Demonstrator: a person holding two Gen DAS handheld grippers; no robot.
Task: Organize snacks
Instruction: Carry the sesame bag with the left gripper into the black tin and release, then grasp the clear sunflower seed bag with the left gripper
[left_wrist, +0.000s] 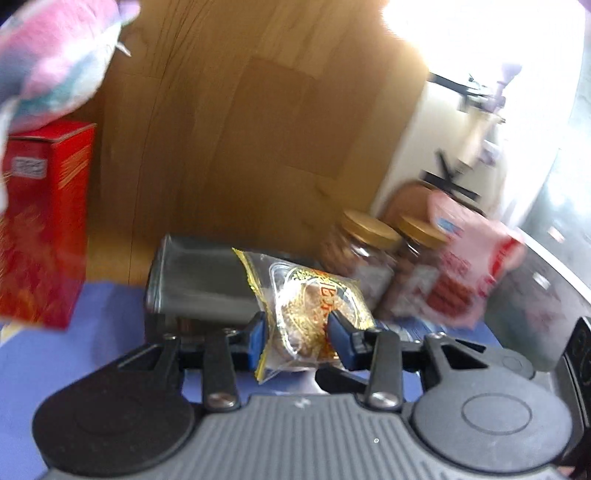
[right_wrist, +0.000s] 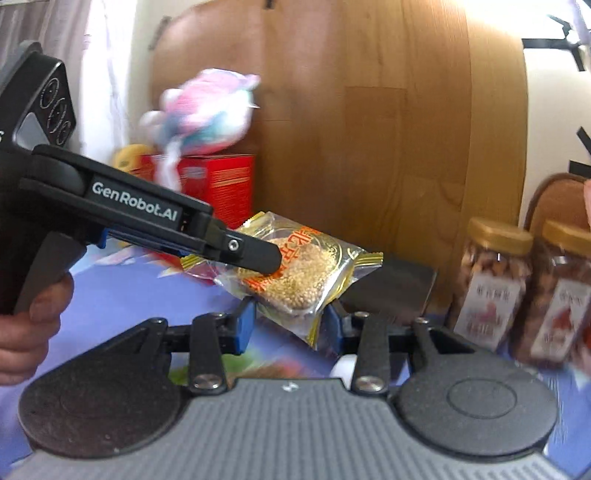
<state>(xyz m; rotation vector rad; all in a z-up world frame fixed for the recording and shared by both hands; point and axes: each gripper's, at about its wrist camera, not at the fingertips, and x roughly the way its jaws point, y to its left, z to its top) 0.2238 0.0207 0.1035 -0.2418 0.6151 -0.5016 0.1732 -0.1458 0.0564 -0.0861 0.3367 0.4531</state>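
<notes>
Two hand-held grippers are in play over a blue worktop (left_wrist: 55, 354) that stands against a wood-panelled wall (left_wrist: 240, 129).

Largest item: a red carton (left_wrist: 40, 225) stands upright on the worktop, well to the left of the left hand-held gripper (left_wrist: 297, 328). A pink and white plush toy (right_wrist: 207, 110) rests on top of the carton. Picture blur prevents reading the carton's print.

Directly ahead of the left hand-held gripper lies a dark grey tin (left_wrist: 199, 284), just beyond the fingertips.

Ahead and to the right of both grippers stand two clear jars with gold lids (right_wrist: 495, 284), side by side and close together, each filled with brownish contents. A pink and red packet (left_wrist: 469, 266) leans in front of the right-hand jar in the left wrist view; its edges are blurred.

Task item: a clear snack packet with yellow trim (left_wrist: 314, 306), containing a round seeded cake. The left hand-held gripper is clenched on it, blue pads pressing either side, and the packet is held off the worktop, tilted.

The right hand-held gripper (right_wrist: 288, 325) sits just below and near that same packet (right_wrist: 295, 273), with its jaws spread on either side of the packet's lower corner. Contact with the packet cannot be confirmed. The left unit's black finger (right_wrist: 255, 254) crosses over the packet in this view. A bare hand (right_wrist: 29, 328) grips the left unit's handle.
</notes>
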